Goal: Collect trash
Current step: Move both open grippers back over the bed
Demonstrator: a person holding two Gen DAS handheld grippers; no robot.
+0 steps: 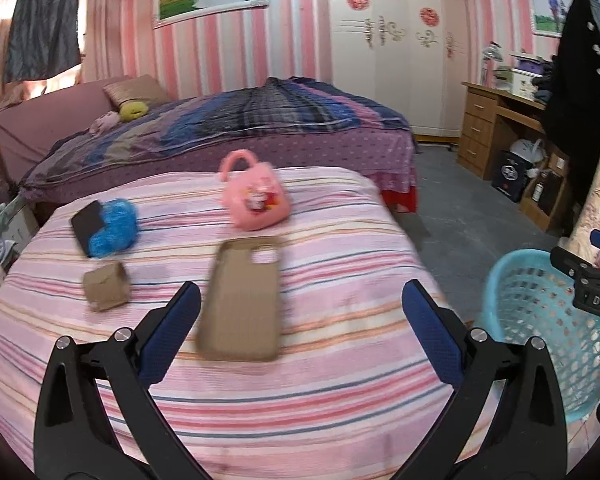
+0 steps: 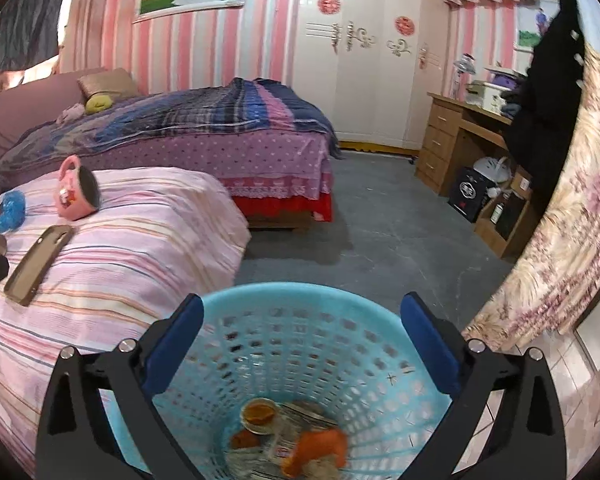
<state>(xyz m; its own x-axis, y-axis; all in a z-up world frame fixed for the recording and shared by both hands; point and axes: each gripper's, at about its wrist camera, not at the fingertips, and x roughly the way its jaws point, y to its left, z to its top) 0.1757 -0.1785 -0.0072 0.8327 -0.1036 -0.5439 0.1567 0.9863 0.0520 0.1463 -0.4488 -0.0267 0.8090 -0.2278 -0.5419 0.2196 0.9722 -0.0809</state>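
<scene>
My left gripper (image 1: 300, 300) is open and empty above the pink striped bed (image 1: 340, 380), with a brown phone case (image 1: 242, 300) lying between its fingers. A crumpled brown paper piece (image 1: 106, 286) lies left of the case. A blue crumpled bag (image 1: 114, 228) lies beside a dark flat object (image 1: 87, 222). A pink toy bag (image 1: 256, 196) sits farther back. My right gripper (image 2: 300, 312) is open and empty over the light blue trash basket (image 2: 300, 340), which holds orange peel and wrappers (image 2: 296, 436). The basket also shows in the left wrist view (image 1: 540, 320).
A larger bed with a plaid quilt (image 2: 204, 120) stands behind. Grey floor (image 2: 380, 220) lies to the right of the beds. A wooden desk (image 2: 460, 136) and white wardrobe (image 2: 360, 60) stand at the back right. A floral curtain (image 2: 560, 220) hangs at the right.
</scene>
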